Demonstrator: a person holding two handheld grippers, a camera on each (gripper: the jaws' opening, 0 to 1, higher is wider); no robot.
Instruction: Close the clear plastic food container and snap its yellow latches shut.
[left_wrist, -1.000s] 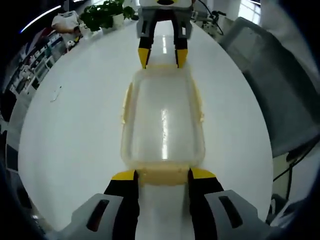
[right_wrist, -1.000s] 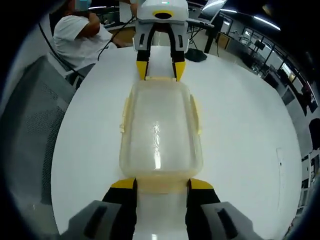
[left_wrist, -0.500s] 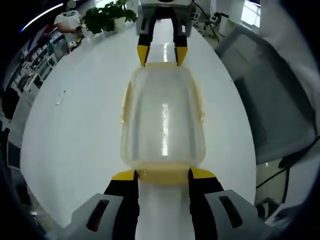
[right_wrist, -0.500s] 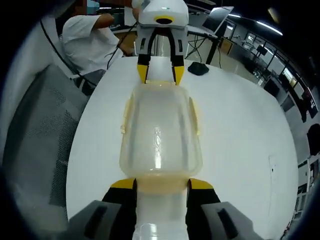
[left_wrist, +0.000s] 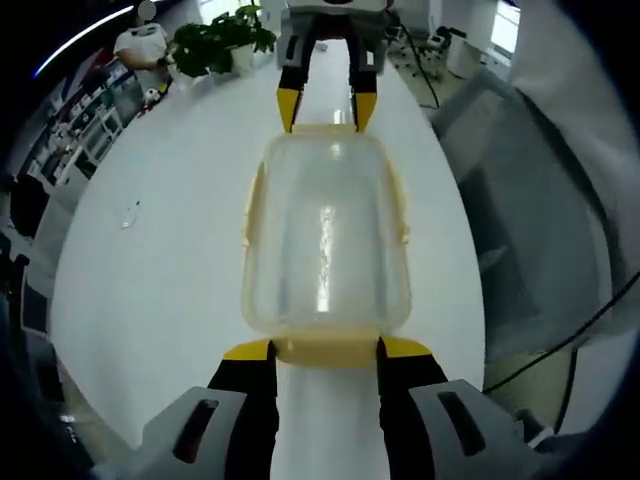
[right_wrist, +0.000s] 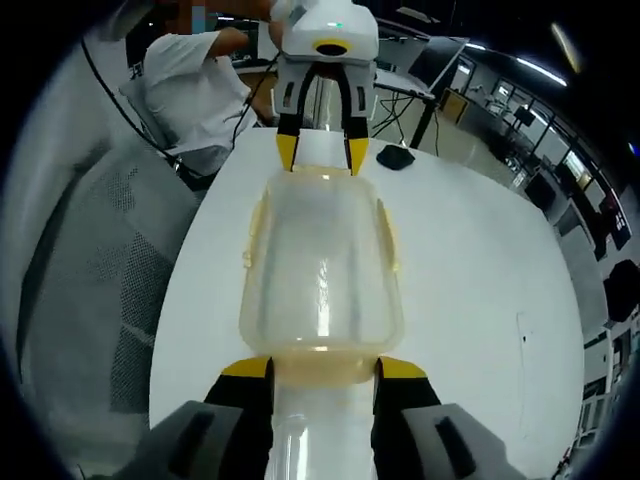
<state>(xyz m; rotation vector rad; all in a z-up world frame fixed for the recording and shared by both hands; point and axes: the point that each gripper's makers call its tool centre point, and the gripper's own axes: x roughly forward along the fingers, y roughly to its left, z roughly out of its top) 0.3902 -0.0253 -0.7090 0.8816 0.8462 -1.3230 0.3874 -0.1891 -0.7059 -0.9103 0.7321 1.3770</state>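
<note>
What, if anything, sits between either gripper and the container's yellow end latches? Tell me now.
Nothing visible does. The left gripper has its jaws flanking the near yellow latch of the clear container, and the right gripper flanks the opposite latch. The white table beside it is bare.

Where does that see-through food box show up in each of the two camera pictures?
Left gripper view: the clear plastic container lies centre frame, running away from the camera.
Right gripper view: the same, centre.
Shared landmark: the white table under it.
</note>
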